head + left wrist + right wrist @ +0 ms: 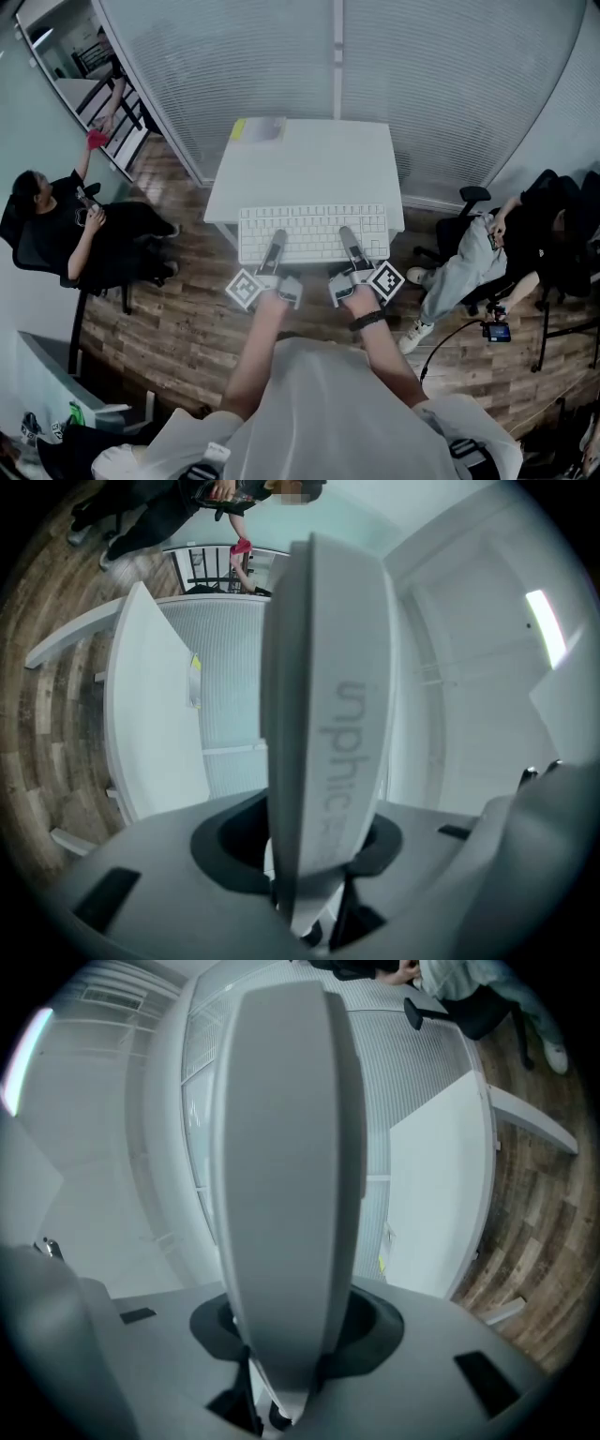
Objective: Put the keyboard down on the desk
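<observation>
A white keyboard lies level over the near edge of the white desk; I cannot tell whether it rests on the desk. My left gripper is shut on its near edge left of the middle. My right gripper is shut on the same edge right of the middle. In the left gripper view the keyboard's edge runs up between the jaws, with the desk behind it at the left. The right gripper view shows the keyboard between the jaws, with the desk at the right.
A yellow-and-grey item lies on the desk's far left corner. White blinds stand close behind the desk. One person sits in an office chair at the left and another person at the right, both on the wooden floor.
</observation>
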`<state>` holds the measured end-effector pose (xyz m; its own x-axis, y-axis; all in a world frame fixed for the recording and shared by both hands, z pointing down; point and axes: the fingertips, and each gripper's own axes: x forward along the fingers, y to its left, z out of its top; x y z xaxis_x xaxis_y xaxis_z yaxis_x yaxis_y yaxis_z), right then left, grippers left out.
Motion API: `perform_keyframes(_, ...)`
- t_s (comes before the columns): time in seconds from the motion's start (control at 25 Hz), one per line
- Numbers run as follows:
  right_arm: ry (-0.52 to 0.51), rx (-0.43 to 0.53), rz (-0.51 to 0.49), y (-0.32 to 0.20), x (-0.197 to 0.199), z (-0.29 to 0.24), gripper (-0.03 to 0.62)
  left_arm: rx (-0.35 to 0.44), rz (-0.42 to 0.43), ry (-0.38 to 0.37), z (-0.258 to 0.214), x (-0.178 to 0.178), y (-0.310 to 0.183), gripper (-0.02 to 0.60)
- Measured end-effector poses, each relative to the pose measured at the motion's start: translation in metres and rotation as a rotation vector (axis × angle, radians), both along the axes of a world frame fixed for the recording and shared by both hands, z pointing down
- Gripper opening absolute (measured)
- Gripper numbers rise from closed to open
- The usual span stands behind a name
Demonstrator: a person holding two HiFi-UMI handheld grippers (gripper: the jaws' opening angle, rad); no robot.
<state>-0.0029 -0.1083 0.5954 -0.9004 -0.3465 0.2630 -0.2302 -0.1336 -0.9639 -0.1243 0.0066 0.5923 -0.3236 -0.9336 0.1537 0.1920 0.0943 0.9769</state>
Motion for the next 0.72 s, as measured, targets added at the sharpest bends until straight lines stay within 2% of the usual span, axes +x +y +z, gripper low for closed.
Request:
perform_keyframes(0.16, 0.000, -0.034, -0.003, 0.001, 0.002, -0.001, 0.138, -0.023, -0.002, -0.003, -0.007, 0.002, 0.000, 0.147)
perform_keyframes(0.44, 0.040, -0.114, 0.001, 0.007, 0.006, 0.026, 0.141, -0.064, -0.008, 0.018, 0.011, 0.005, 0.006, 0.147)
perform_keyframes(0.6, 0.054, -0.113, 0.002, 0.007, 0.006, 0.031, 0.143, -0.073, -0.005, 0.016, 0.017, 0.003, 0.007, 0.147)
perform_keyframes(0.72, 0.078, -0.097, -0.006, 0.006, 0.008, 0.037, 0.143, -0.052, -0.011, 0.041, 0.026, 0.005, 0.006, 0.147)
